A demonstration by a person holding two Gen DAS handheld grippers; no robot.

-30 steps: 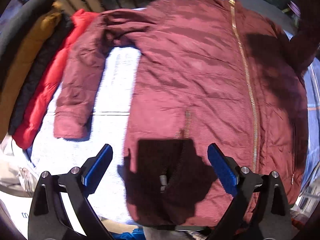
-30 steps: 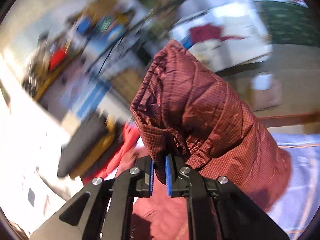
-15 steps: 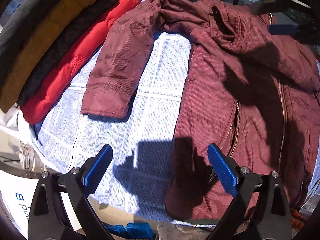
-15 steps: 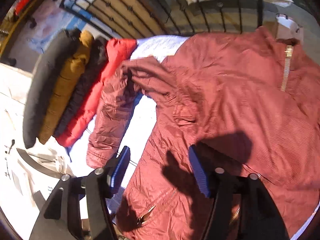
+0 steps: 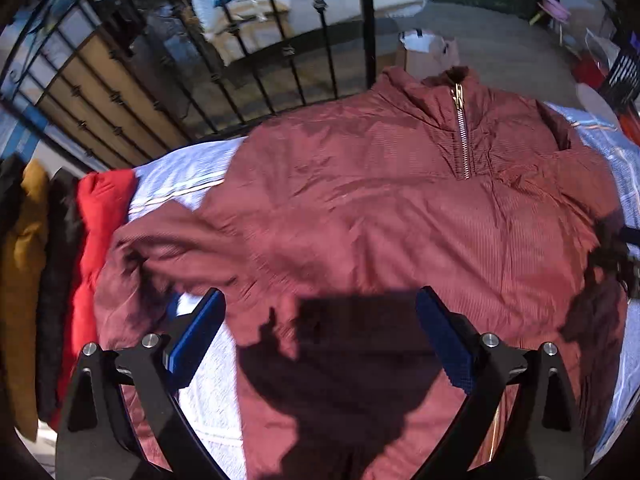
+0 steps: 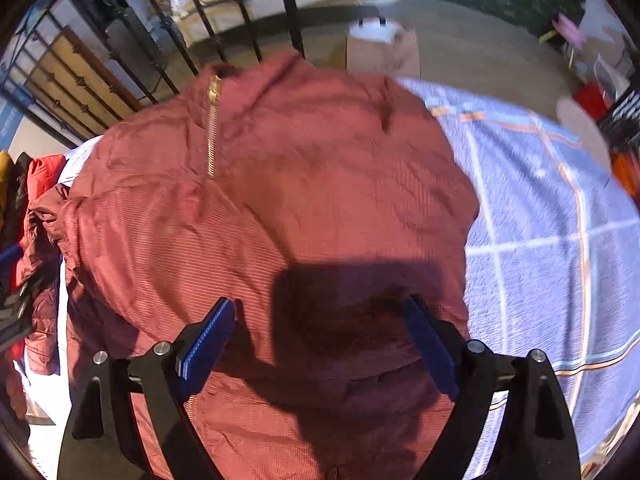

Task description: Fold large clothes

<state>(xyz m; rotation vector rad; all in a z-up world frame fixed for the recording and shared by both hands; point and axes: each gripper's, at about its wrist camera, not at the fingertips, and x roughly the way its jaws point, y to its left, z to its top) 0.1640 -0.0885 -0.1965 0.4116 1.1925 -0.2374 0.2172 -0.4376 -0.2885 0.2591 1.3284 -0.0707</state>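
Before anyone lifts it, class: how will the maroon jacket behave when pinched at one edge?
The jacket probably flops and drapes: it lies creased on the cloth. Likely light: thin, rumpled fabric. Possibly slippery: it shows a slight sheen.

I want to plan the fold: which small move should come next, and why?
Probably bring the left gripper onto the left sleeve to fold it inward: that sleeve lies spread out beside the maroon jacket, while the right gripper, jaws opening, holds nothing.
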